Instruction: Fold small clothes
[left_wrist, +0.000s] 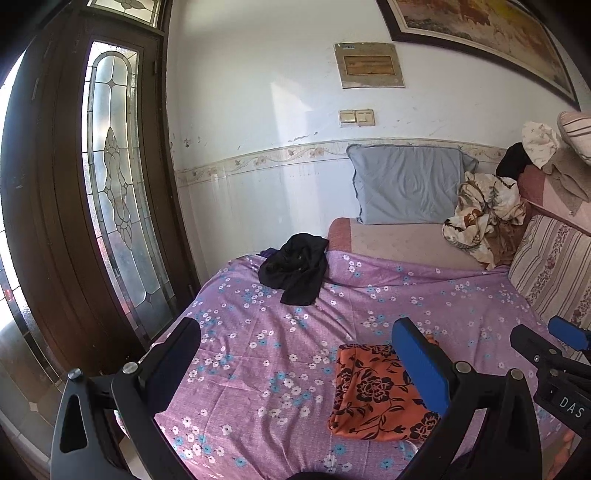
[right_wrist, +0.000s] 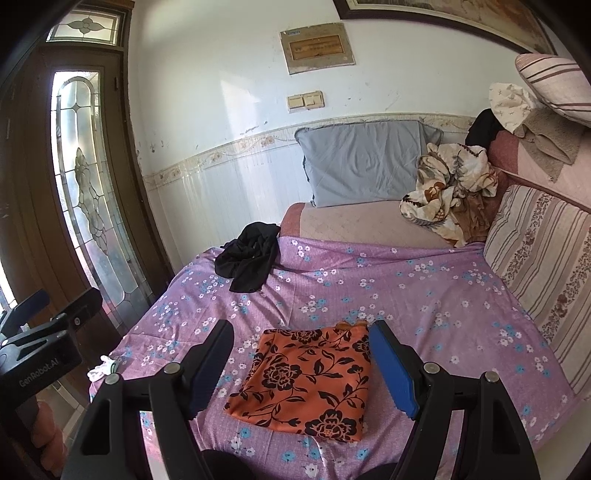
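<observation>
An orange cloth with black flowers lies folded flat on the purple flowered sheet, near the bed's front edge. It also shows in the left wrist view, partly behind the blue finger pad. A crumpled black garment lies at the far left of the sheet, also in the right wrist view. My left gripper is open and empty, above the sheet left of the orange cloth. My right gripper is open and empty, its fingers either side of the orange cloth, above it.
A grey pillow leans on the wall at the back. A crumpled cream floral cloth and striped cushions lie at the right. A dark wooden door with stained glass stands left of the bed. A small white cloth hangs at the bed's left edge.
</observation>
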